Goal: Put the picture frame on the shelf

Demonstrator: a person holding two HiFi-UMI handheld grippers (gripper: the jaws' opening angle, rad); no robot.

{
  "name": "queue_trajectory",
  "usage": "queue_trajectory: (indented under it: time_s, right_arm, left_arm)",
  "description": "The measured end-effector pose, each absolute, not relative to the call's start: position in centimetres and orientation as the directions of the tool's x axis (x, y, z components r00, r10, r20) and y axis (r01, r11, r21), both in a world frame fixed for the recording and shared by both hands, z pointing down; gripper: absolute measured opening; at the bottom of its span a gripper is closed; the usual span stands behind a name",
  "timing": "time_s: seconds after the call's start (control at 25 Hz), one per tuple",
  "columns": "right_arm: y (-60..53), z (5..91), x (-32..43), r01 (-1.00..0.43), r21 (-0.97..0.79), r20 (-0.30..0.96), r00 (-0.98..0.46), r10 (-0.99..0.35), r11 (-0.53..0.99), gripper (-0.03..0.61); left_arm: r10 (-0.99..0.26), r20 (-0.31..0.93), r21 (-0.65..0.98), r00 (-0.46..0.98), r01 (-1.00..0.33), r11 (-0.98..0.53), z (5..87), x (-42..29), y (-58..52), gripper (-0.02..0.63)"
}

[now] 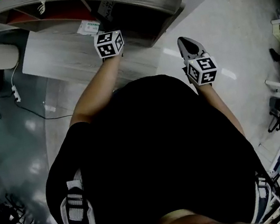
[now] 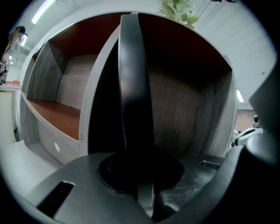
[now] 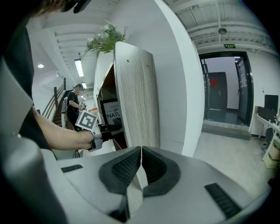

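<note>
Left claw (image 2: pixel 139 173): clamped on picture frame (image 2: pixel 133 83), held edge-on just ahead of it at shelf (image 2: pixel 192 118) opening. Right claw (image 3: pixel 141 153): closed, empty. We judge the thin frame may topple if released before resting squarely

You hold two grippers: the left gripper (image 2: pixel 142 175) and the right gripper (image 3: pixel 140 151). Each bears one marker cube, so you have two: the left cube (image 1: pixel 109 44) and the right cube (image 1: pixel 201 70). There is one shelf (image 3: pixel 135 96), and your left gripper view shows two of its bays. You have one frame (image 3: pixel 111 114), at the shelf's open front. One plant (image 3: pixel 105 38) stands on top of the shelf. One card (image 1: pixel 87 27) lies just before the shelf. One other person (image 3: pixel 73 103) stands beyond the shelf.
</note>
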State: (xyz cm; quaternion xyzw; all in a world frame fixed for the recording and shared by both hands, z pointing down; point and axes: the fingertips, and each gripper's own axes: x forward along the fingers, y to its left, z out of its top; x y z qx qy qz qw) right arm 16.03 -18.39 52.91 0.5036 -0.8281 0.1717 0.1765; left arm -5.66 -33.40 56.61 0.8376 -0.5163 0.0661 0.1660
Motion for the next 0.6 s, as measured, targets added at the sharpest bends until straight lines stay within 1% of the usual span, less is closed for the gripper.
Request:
queue_trajectory:
  time_s: [0.08,0.2,0.36,0.6]
  right_arm:
    - [-18.3,53.0,16.0,-0.895,-0.106,0.466,-0.43,-0.773,0.434,0.015]
    - [-18.2,53.0,16.0,-0.895,-0.107,0.465,-0.43,-0.774,0.433,0.015]
    - [-18.1,52.7,16.1,-0.896,-0.105,0.459,-0.429,-0.778,0.431,0.015]
    - [-17.6,52.5,16.0,-0.897,-0.104,0.452,-0.427,-0.783,0.429,0.015]
  left_arm:
    - [-0.837,0.283,0.223,0.469,-0.881,-0.418,56.8,-5.5,-33.2,0.032]
    - [-0.822,0.29,0.237,0.49,-0.869,-0.434,57.2,-5.3,-32.8,0.094]
    - [-0.799,0.309,0.264,0.516,-0.854,-0.449,57.6,-4.8,-32.1,0.148]
    - [-0.777,0.32,0.252,0.543,-0.839,-0.483,57.8,-4.7,-30.4,0.169]
